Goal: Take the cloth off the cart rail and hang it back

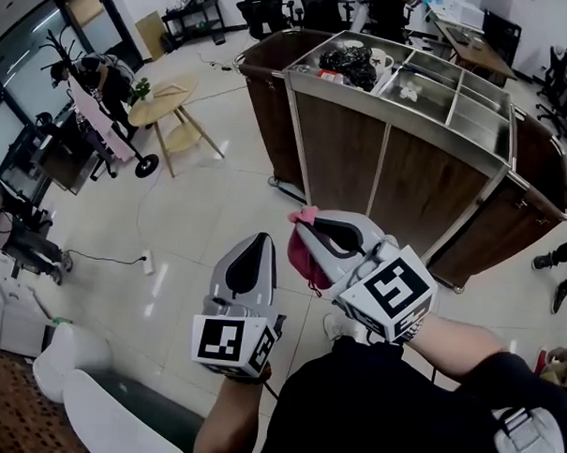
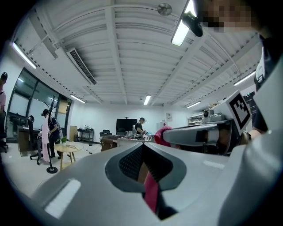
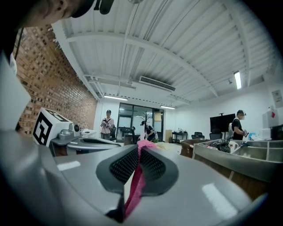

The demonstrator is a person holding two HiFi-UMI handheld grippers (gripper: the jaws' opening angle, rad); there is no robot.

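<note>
The cloth [image 1: 304, 256] is already off the cart [image 1: 343, 158]. It is at lower centre, pinched by the closed left gripper [image 1: 257, 240] and right gripper [image 1: 304, 222]. Hanging it back is not yet done.

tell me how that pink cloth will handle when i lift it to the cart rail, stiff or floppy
Probably floppy: the pink cloth hangs bunched from the right gripper. Likely light, since two pinched edges carry it. It could droop and snag, as the left gripper clamps only a thin strip.

Cloth [image 1: 304, 255] looks soft, cart top [image 1: 391, 119] matt steel
</note>
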